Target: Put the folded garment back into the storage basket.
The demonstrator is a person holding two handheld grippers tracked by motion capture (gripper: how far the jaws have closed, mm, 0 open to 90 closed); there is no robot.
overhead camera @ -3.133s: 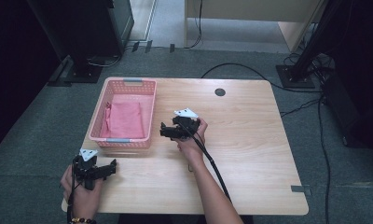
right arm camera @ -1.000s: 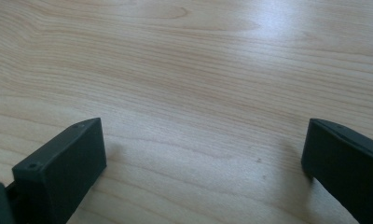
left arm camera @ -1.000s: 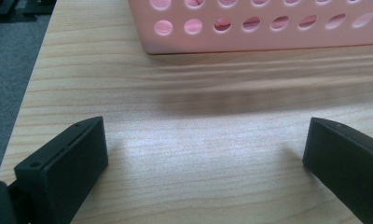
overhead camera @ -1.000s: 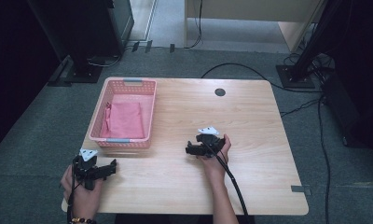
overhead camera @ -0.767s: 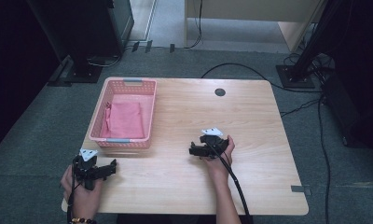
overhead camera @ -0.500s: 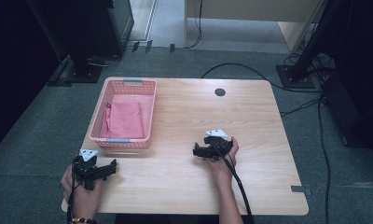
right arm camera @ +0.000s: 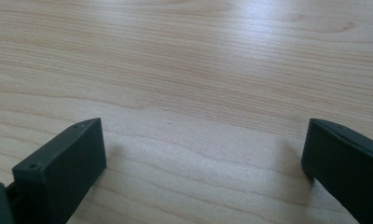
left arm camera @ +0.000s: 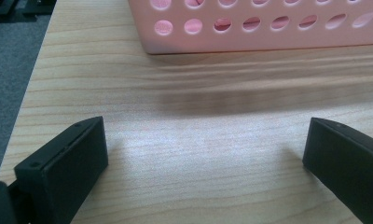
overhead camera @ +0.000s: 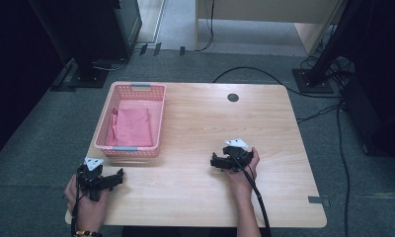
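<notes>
A pink perforated basket (overhead camera: 158, 118) stands at the table's left, with a folded pink cloth (overhead camera: 132, 126) lying flat inside it. My left gripper (overhead camera: 117, 177) rests at the table's near left corner, just in front of the basket. It is open, its jaws wide apart over bare wood (left arm camera: 203, 154). The basket's front wall (left arm camera: 268, 28) sits just ahead of it. My right gripper (overhead camera: 214, 162) lies near the table's middle, right of the basket, pointing left. It is open too, nothing between its jaws (right arm camera: 203, 154).
The wooden table (overhead camera: 205, 207) has a round cable hole (overhead camera: 233, 97) near its far edge. A black cable (overhead camera: 257, 200) trails from the right gripper to the near edge. Dark stands and floor cables surround the table.
The right gripper has drawn back from beside the basket, moving right and toward the near edge. The left gripper has stayed put.
</notes>
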